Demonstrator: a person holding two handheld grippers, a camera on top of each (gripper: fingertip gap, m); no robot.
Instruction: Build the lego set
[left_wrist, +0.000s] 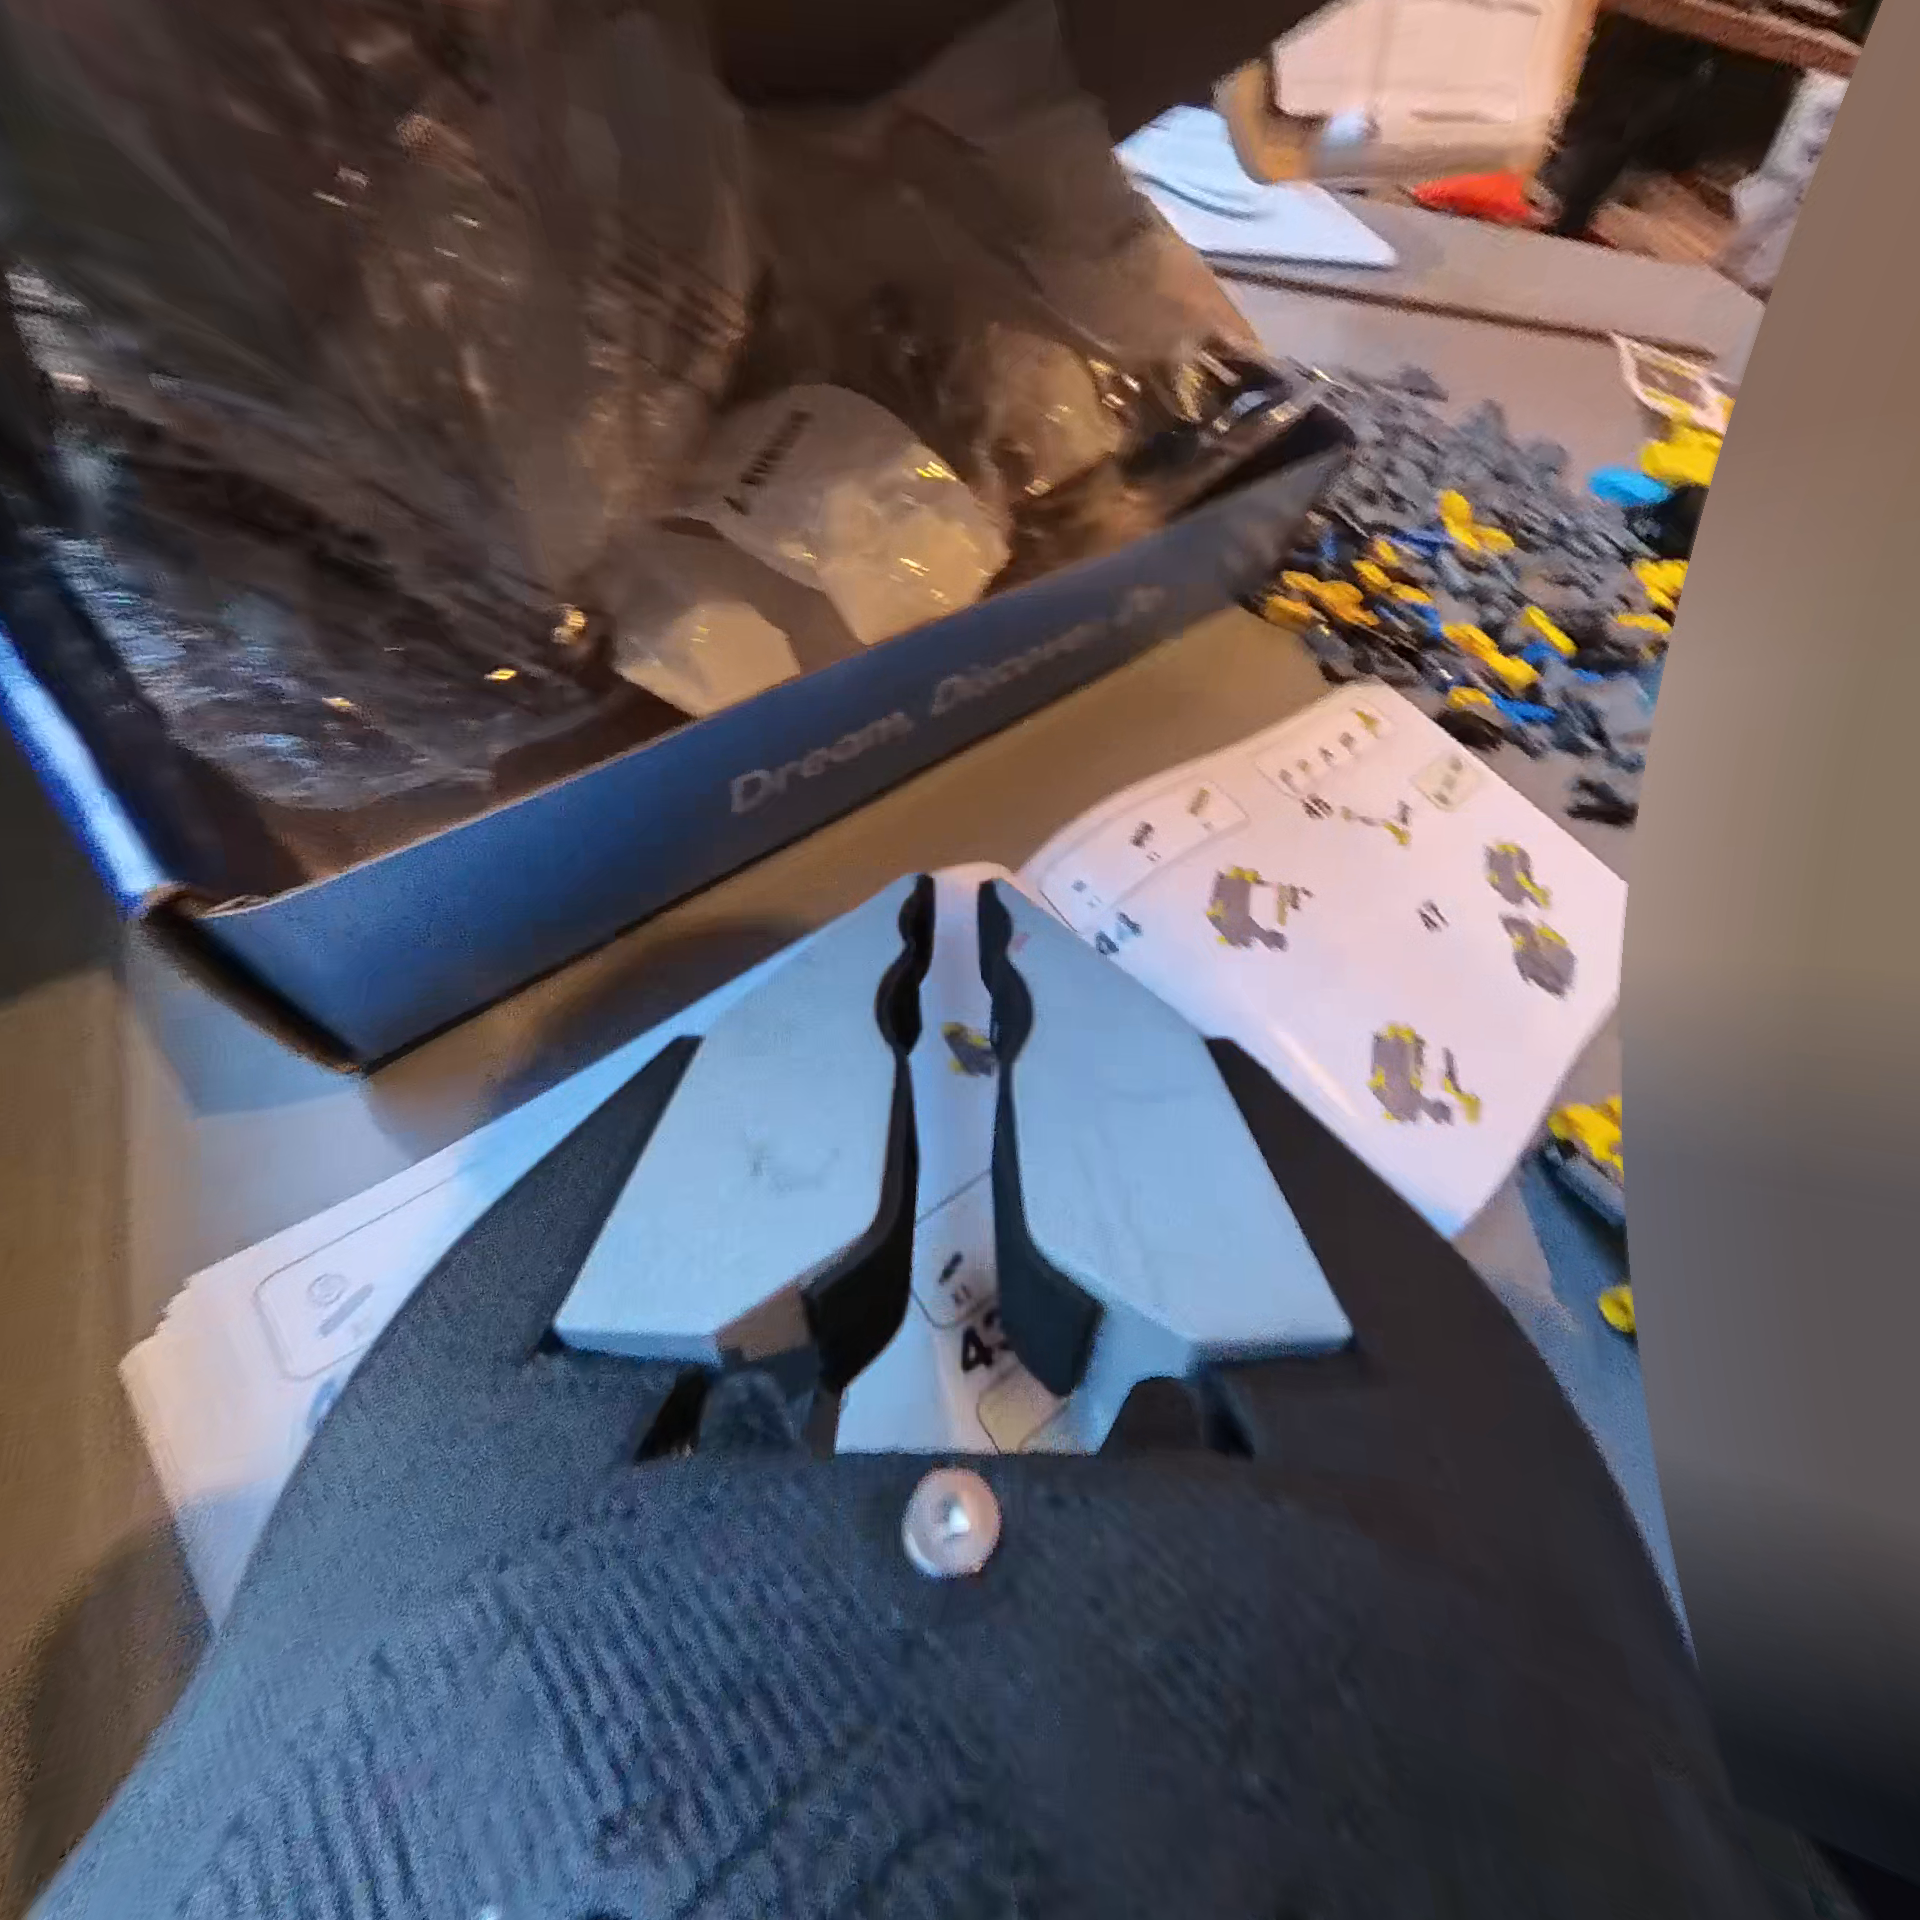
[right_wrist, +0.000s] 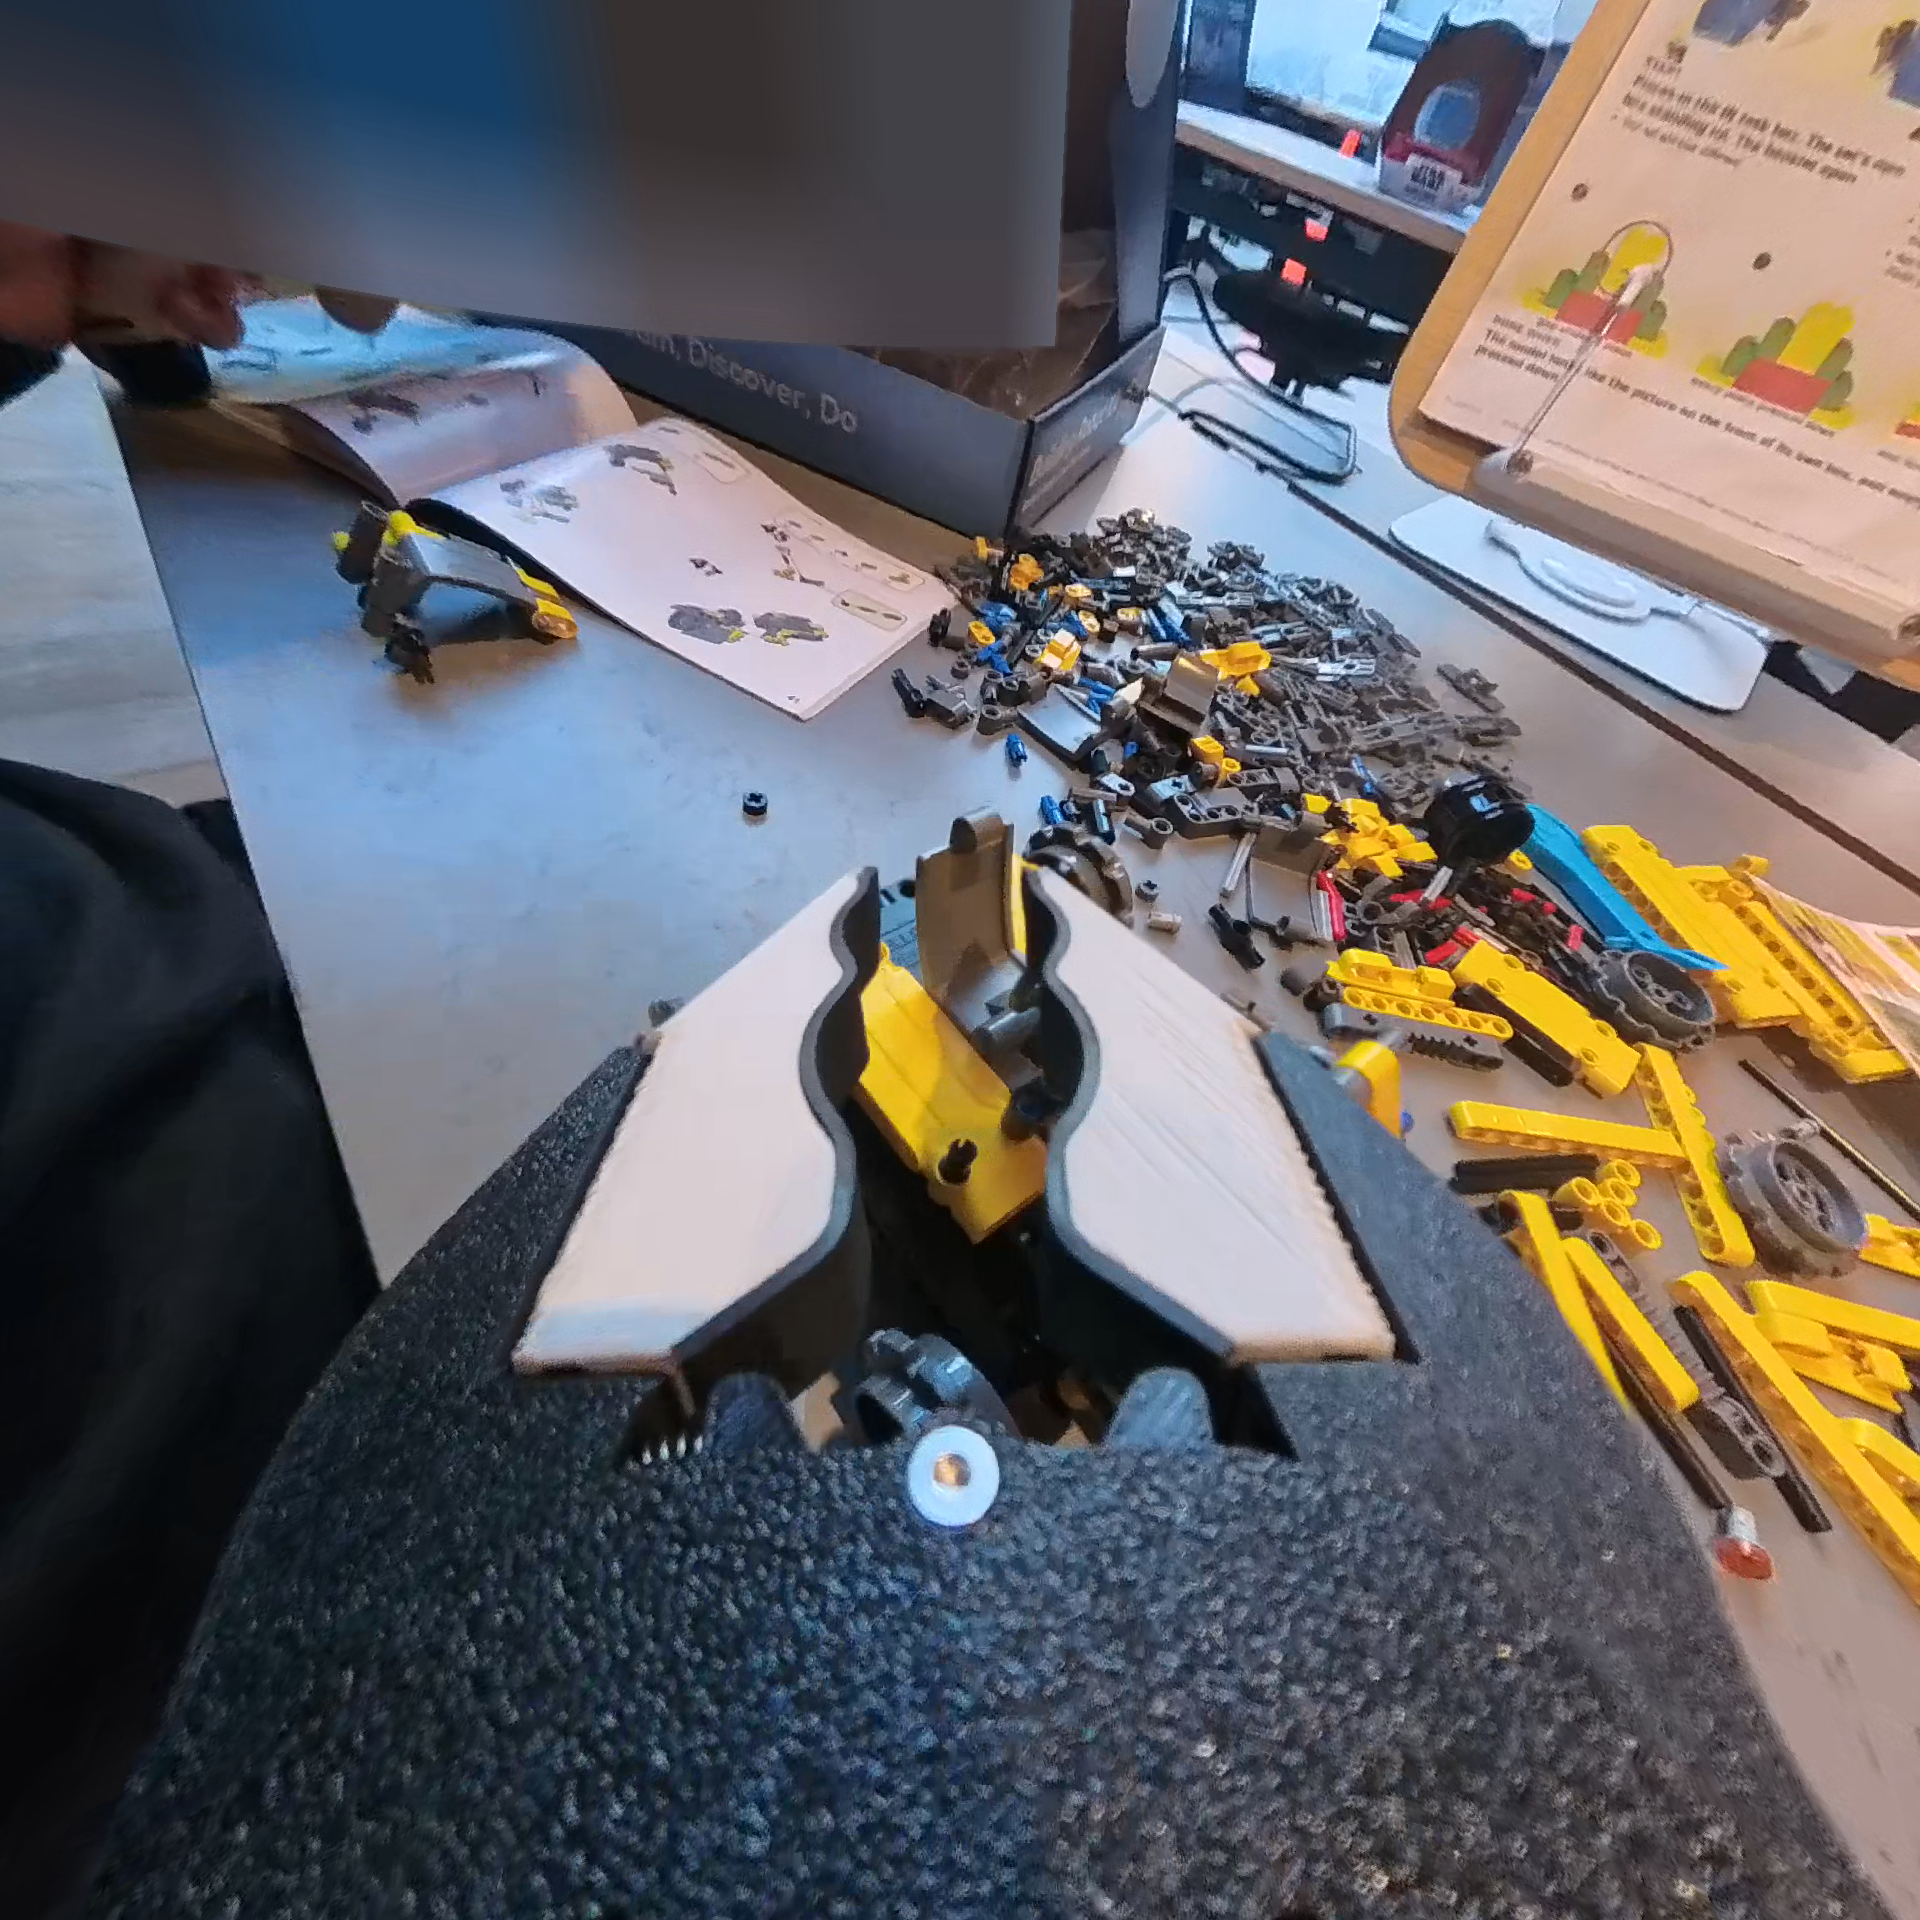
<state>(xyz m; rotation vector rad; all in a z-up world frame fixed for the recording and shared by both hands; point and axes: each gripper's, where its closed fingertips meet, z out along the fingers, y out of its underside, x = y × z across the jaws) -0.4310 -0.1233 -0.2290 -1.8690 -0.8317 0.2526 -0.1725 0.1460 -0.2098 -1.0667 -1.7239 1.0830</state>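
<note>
Right gripper (right_wrist: 951, 914) clamped on a yellow-and-grey brick assembly (right_wrist: 951, 1049), held just above the grey table (right_wrist: 499, 883); a grey curved panel of it sticks up between the fingertips. Beside it to the right, yellow beams (right_wrist: 1704, 1164) and a spread pile of small grey, blue and yellow pieces (right_wrist: 1226, 665). Farther off, an open instruction booklet (right_wrist: 707, 561) with a small half-built model (right_wrist: 447, 582) touching its near edge. Left gripper (left_wrist: 956, 894), fingers nearly together with a narrow gap, nothing between them, hovering over the booklet pages (left_wrist: 1351, 935), near a dark cardboard box (left_wrist: 727, 790) holding clear plastic bags (left_wrist: 831, 520)
</note>
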